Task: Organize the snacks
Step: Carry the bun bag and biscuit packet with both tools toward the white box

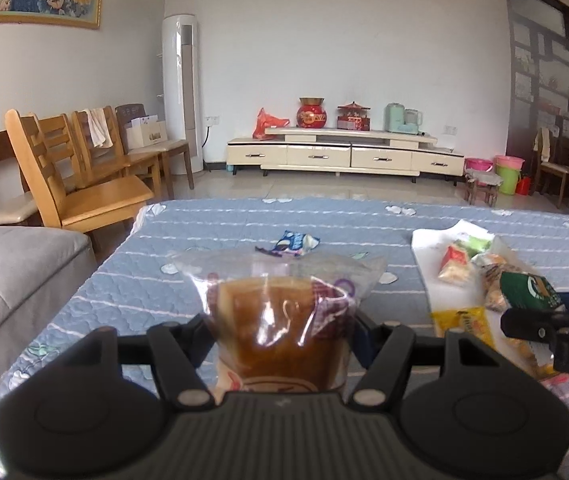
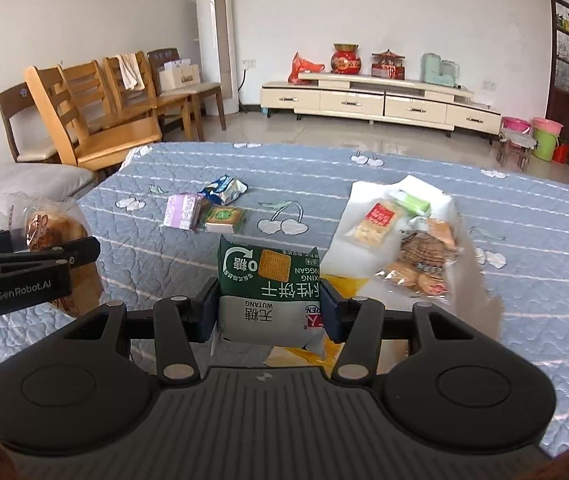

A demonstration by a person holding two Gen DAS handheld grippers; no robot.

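Snack sort, status entry, approx. midway by my reading. Left gripper (image 1: 282, 336): closed on clear-wrapped bread (image 1: 280, 320), pkg held off the quilted counter (image 1: 212, 240), pads pressing both sides of the wrapper. Right gripper (image 2: 270, 308): closed on green/white biscuit pack (image 2: 270, 292), lifted clear, print upside-down to the cam; w/ its load it sits just beside the white bag (image 2: 368, 196), near edge. White bag, right side of counter, lying open: holds red-label cracker pkt (image 2: 374, 222), green bar (image 2: 414, 202), round-cookie pkt (image 2: 420, 264), plus others too blurred to ID; yellow pkt (image 2: 344, 286) at bag's near edge, part hidden behind right gripper, can't tell if in or under. Loose on counter, centre, well apart from bag: blue/white pkt (image 2: 224, 188), purple carton (image 2: 182, 210), small green-label biscuit pkt (image 2: 224, 218), the last two touching or nearly so. Count: several items in or on the bag = done, as far as visible; 2 in transit (1 per gripper); 3 loose = left. Judgement: bag appears to be the collection pt, so next is prob. dropping biscuit pack there, bread after, then fetching the centre trio. Risk: bag is limp, mouth not propped; soft bread may squash under the grip. Bkgd: chairs (image 1: 84, 168), TV cabinet (image 1: 344, 152), not part of job.
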